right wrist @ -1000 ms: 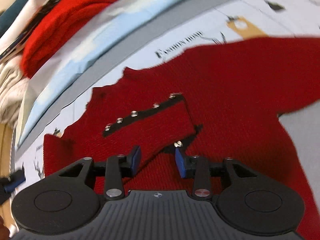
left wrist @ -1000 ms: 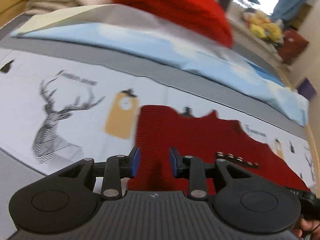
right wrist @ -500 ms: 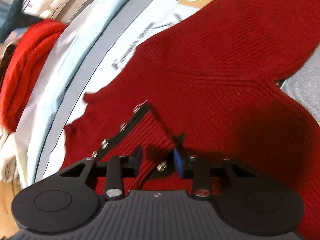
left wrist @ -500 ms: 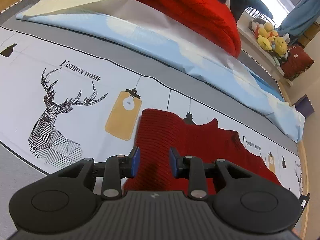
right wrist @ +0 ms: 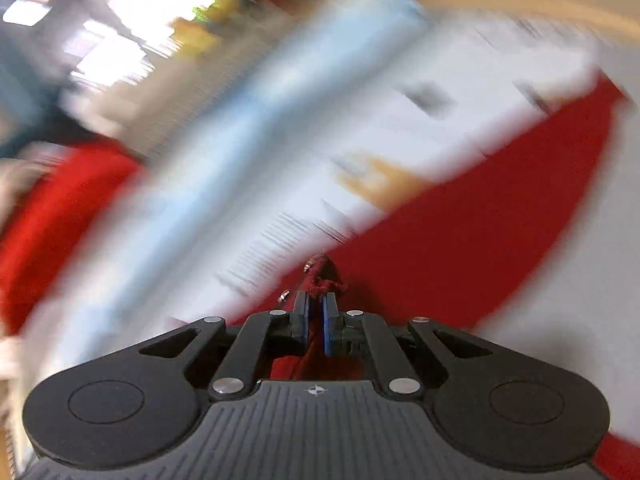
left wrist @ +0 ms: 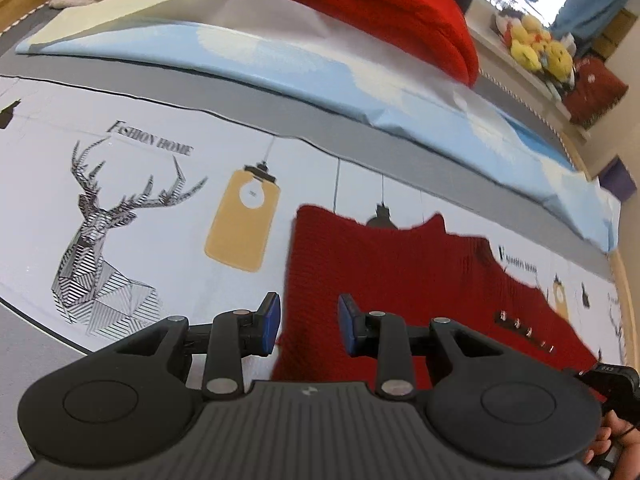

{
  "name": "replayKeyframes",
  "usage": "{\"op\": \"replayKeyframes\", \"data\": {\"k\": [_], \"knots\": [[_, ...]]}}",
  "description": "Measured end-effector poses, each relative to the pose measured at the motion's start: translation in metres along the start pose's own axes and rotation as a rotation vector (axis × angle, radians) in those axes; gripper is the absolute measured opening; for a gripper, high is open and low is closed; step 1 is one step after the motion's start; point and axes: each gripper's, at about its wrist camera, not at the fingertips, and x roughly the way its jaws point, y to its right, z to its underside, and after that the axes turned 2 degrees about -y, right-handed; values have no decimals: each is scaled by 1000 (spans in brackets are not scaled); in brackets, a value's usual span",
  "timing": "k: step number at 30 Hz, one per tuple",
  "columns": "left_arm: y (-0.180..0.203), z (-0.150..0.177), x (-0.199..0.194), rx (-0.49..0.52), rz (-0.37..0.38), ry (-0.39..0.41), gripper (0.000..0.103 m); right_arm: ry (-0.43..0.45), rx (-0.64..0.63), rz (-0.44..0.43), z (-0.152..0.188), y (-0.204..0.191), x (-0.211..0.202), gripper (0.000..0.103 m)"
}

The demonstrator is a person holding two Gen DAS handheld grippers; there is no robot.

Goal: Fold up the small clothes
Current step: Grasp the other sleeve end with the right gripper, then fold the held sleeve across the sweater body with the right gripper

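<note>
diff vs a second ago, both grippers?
The right gripper has just closed its jaws on the buttoned edge of the dark red sweater and is swinging, its view now smeared. The left gripper stays open over the sweater's other edge, gripping nothing. The printed sheet lies unchanged.

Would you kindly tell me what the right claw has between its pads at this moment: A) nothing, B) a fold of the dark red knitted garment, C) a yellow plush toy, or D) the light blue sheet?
B: in the right wrist view the right claw is shut on a bunched fold of the dark red knitted garment, by its metal snaps.
</note>
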Motion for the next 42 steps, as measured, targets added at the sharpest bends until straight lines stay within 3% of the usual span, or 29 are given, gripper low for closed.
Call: {"op": "replayKeyframes", "data": {"k": [2,3,7,10,13,15,17,21,25,29,34,37,39,42], "knots": [[6,5,6,24,0,-16,34,-70,89,69,2,17,12,10],[7,7,9,34,2,-23,34,-62,87,62,6,19,10,10],[12,17,19,71,-7,-51,33,35,-23,-94,0,1,-3,10],[14,23,29,90,-14,-72,33,-43,11,-177,-6,4,13,11],[13,28,40,94,-20,-102,33,-236,69,-77,-4,21,49,11],[11,32,48,87,-42,-123,33,-276,85,-11,-1,34,55,13],[14,33,48,95,-52,-121,32,-268,93,-13,-1,35,52,14],[22,31,40,119,-31,-91,32,-228,23,-130,-12,20,37,17],[26,29,37,125,-37,-88,32,-273,80,-31,-20,38,41,21],[30,27,31,138,-32,-72,32,-202,105,-26,-50,59,31,21],[30,28,30,149,-38,-74,32,-81,162,48,-100,120,21,23],[29,28,30,156,-45,-73,32,-63,260,92,-118,164,19,28],[28,28,30,152,-47,-72,32,-66,309,103,-127,187,23,37],[31,28,30,153,-47,-71,32,-61,382,119,-137,216,30,37]]}}
